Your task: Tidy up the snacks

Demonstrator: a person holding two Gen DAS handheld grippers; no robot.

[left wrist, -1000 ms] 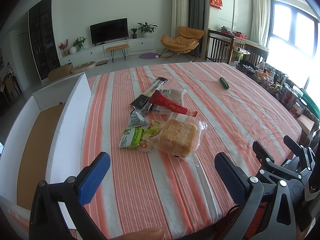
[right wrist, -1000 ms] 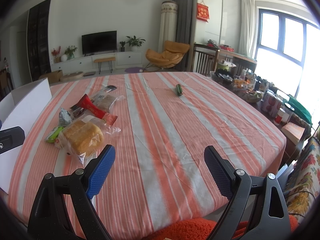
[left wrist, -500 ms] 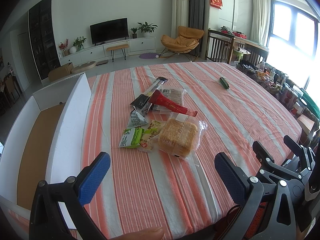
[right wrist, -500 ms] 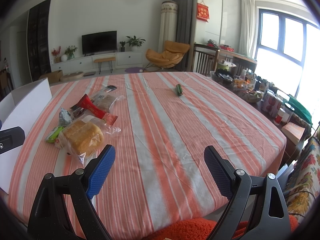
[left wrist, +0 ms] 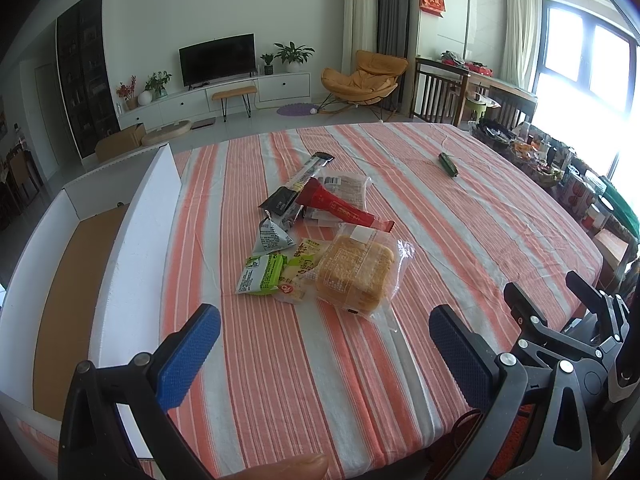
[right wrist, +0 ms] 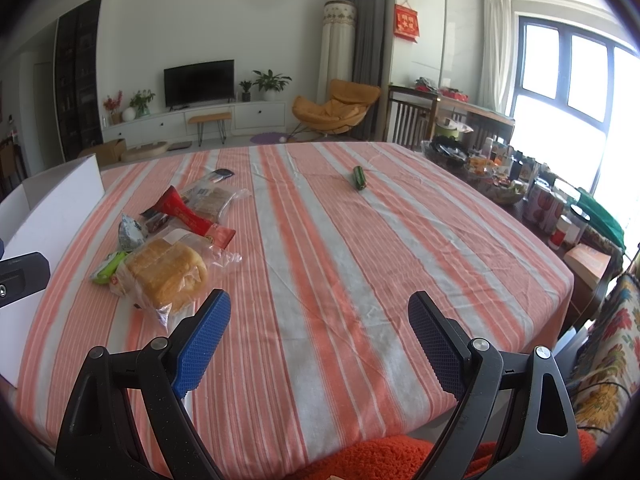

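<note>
- In the left wrist view, the left gripper [left wrist: 324, 344] hovers above the near part of the striped tablecloth [left wrist: 460, 216], fingers spread wide, holding nothing.
- Just beyond it lies the snack pile: bagged bread [left wrist: 354, 274], green packet [left wrist: 262, 274], red packet [left wrist: 340, 208]. A white box [left wrist: 144, 216] stands at left.
- In the right wrist view, the right gripper [right wrist: 320, 340] is likewise spread and empty; the bread [right wrist: 164, 274] lies to its far left, a green tube [right wrist: 359, 177] far off.
</note>
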